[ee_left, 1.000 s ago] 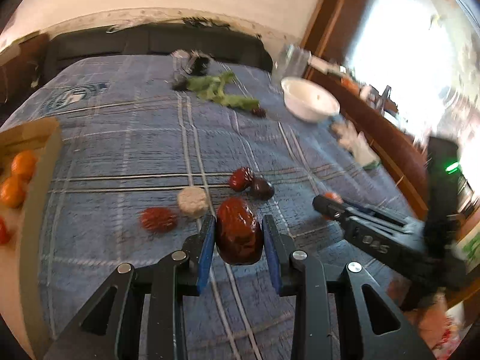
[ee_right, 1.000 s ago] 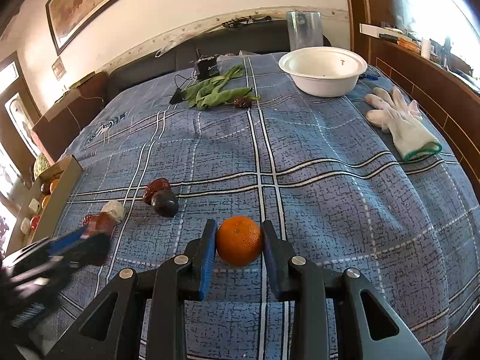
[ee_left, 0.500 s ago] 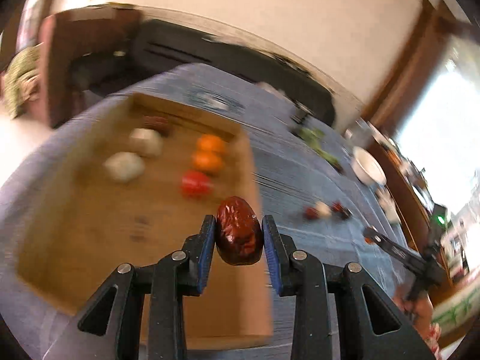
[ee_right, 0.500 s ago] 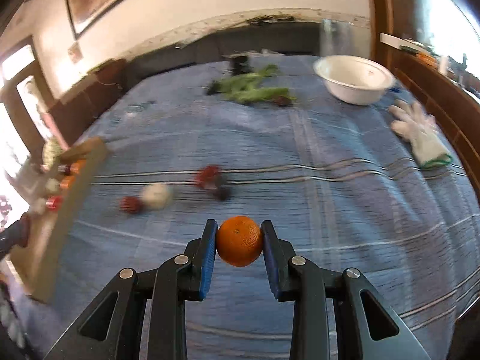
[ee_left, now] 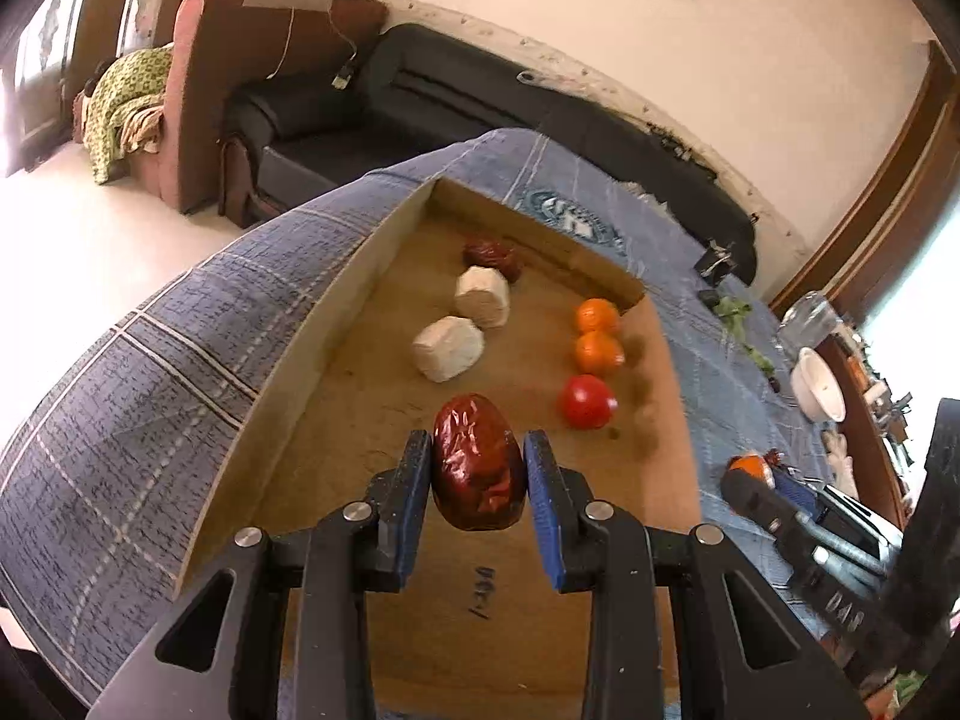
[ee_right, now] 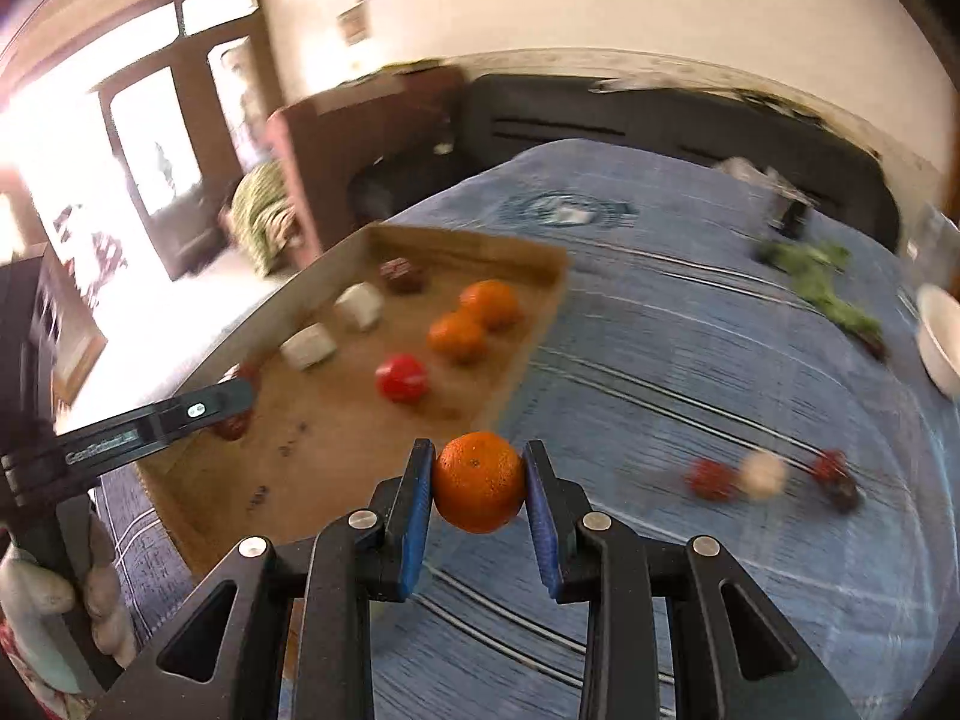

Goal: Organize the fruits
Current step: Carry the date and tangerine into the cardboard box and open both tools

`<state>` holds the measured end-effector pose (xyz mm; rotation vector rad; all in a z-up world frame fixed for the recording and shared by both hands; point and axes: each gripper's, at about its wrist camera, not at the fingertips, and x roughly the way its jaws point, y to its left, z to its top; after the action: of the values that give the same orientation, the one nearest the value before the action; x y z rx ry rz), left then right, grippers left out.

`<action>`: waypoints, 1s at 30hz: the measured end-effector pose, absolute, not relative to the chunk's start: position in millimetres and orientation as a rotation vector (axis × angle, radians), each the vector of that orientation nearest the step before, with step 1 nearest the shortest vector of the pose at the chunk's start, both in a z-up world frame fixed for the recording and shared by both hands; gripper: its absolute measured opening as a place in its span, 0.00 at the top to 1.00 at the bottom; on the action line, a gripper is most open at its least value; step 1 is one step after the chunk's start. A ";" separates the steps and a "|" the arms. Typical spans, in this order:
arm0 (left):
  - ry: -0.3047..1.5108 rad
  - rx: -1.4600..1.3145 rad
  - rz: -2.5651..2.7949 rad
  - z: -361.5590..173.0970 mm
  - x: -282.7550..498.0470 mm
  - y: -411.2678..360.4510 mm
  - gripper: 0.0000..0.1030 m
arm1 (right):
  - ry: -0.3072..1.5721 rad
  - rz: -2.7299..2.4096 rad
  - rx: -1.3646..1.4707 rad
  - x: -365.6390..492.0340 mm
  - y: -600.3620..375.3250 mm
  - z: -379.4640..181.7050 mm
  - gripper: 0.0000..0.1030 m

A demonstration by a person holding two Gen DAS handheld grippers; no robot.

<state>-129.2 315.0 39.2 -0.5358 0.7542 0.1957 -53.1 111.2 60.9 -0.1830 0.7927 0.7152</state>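
Note:
My left gripper (ee_left: 478, 468) is shut on a wrinkled red date (ee_left: 477, 461) and holds it above the near part of the cardboard tray (ee_left: 336, 324). In the tray lie two white pieces (ee_left: 448, 348), a dark date (ee_left: 493, 258), two oranges (ee_left: 597, 336) and a red tomato (ee_left: 586, 401). My right gripper (ee_right: 479, 486) is shut on an orange (ee_right: 479, 481), above the blue cloth just right of the tray's (ee_right: 534, 336) near corner. The left gripper also shows in the right wrist view (ee_right: 231, 399), over the tray.
Loose dates and a white piece (ee_right: 762, 475) lie on the blue checked cloth (ee_right: 690, 372) to the right. Green vegetables (ee_right: 822, 276) and a white bowl (ee_right: 939, 342) sit farther back right. A dark sofa (ee_left: 384, 90) stands behind the table.
Both grippers have swung left from the loose fruit toward the tray, each still holding its fruit. The left gripper now hangs over the tray; the right has come up to its edge.

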 end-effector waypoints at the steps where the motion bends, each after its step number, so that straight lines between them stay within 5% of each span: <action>1: 0.762 -0.537 0.199 38.0 -127.4 317.4 0.70 | 0.796 0.723 -0.195 -53.1 116.8 58.4 0.68; 17: 0.848 -0.555 0.214 21.6 -93.5 337.7 0.70 | 0.869 0.749 -0.302 -42.7 187.9 26.2 0.67; 30: 0.718 -0.630 0.208 56.8 -135.1 339.9 0.53 | 0.859 0.738 -0.176 -44.9 159.6 46.5 0.55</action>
<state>-135.1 339.9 56.8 -0.6297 0.7175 0.2084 -44.9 159.6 46.5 -0.1756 0.8589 0.7385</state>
